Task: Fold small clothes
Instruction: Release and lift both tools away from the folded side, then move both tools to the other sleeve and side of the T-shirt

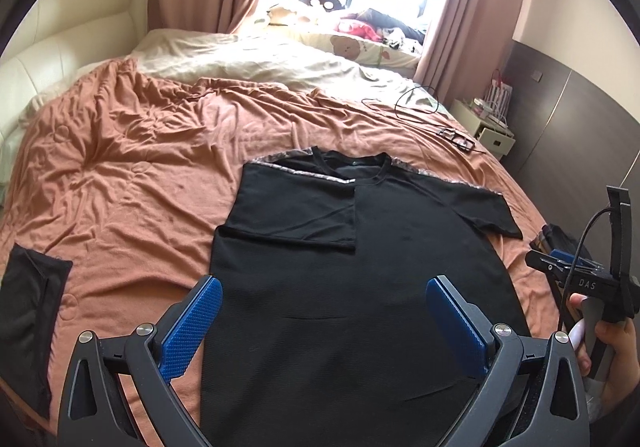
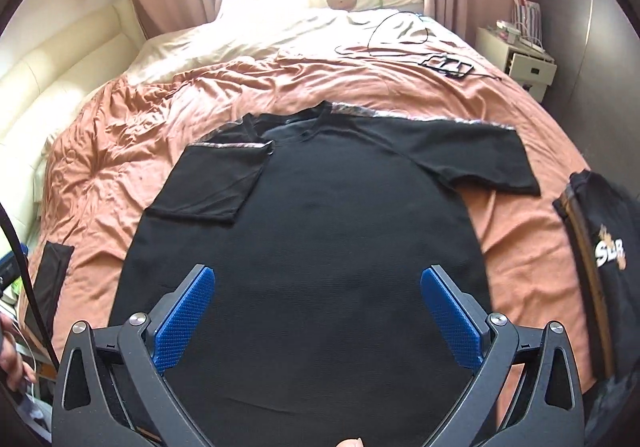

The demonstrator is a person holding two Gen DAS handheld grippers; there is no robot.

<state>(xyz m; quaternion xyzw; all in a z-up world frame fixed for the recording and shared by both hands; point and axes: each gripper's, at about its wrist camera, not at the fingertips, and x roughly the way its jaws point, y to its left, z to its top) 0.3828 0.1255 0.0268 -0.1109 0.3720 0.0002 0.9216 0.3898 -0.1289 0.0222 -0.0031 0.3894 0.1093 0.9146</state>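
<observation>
Black T-shirt [image 2: 320,231] flat on bed [image 1: 132,151], left sleeve [image 2: 216,183] folded in. Both claws, left claw [image 1: 324,321] and right claw [image 2: 318,309], wide open, empty. Right sleeve [image 2: 480,163] probably next: pinch cuff edge only, keep fold line straight.

A t-shirt [image 2: 320,215] lies on the bed [image 2: 132,135], folded garments [image 2: 600,247] to either side.

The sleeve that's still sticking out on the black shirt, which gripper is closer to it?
Right. The right gripper hovers over the shirt's body beside the unfolded sleeve; the left gripper is further left.
</observation>
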